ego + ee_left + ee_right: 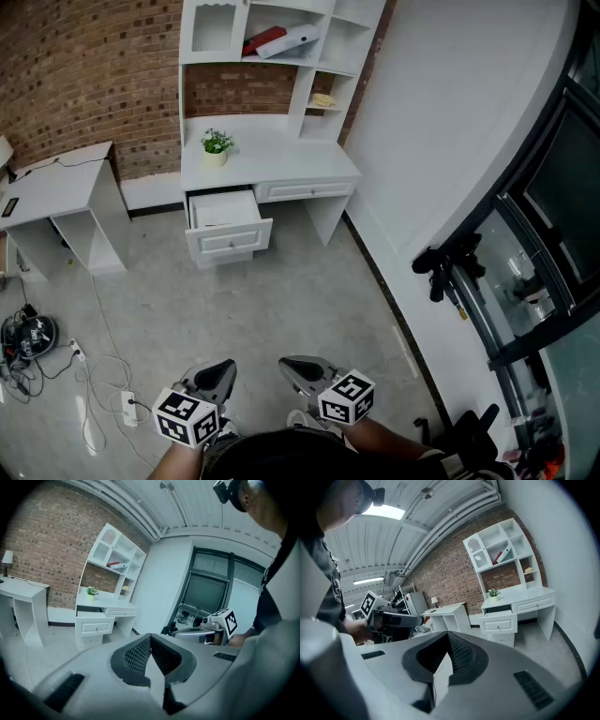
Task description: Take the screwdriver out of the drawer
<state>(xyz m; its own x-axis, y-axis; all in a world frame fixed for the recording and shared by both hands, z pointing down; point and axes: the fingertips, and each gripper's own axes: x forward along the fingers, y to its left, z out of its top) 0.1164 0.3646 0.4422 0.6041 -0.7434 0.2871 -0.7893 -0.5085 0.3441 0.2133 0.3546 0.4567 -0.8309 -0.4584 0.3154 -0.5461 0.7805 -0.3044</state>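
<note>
The white desk (281, 161) stands far ahead against the brick wall, and its upper left drawer (225, 220) is pulled open. No screwdriver shows in any view; the drawer's inside looks pale and too small to read. My left gripper (223, 368) and right gripper (292, 364) hang low near my body, far from the desk, both shut with nothing between the jaws. In the left gripper view my left gripper (150, 638) points toward the open drawer (95, 626). The right gripper view has my right gripper (448, 638) closed, with the drawer (499, 620) to its right.
A potted plant (216, 143) sits on the desktop under a white shelf unit (281, 47). A white side table (58, 187) stands at left. Cables and a power strip (127, 406) lie on the floor at lower left. A window frame and black gear (450, 270) line the right wall.
</note>
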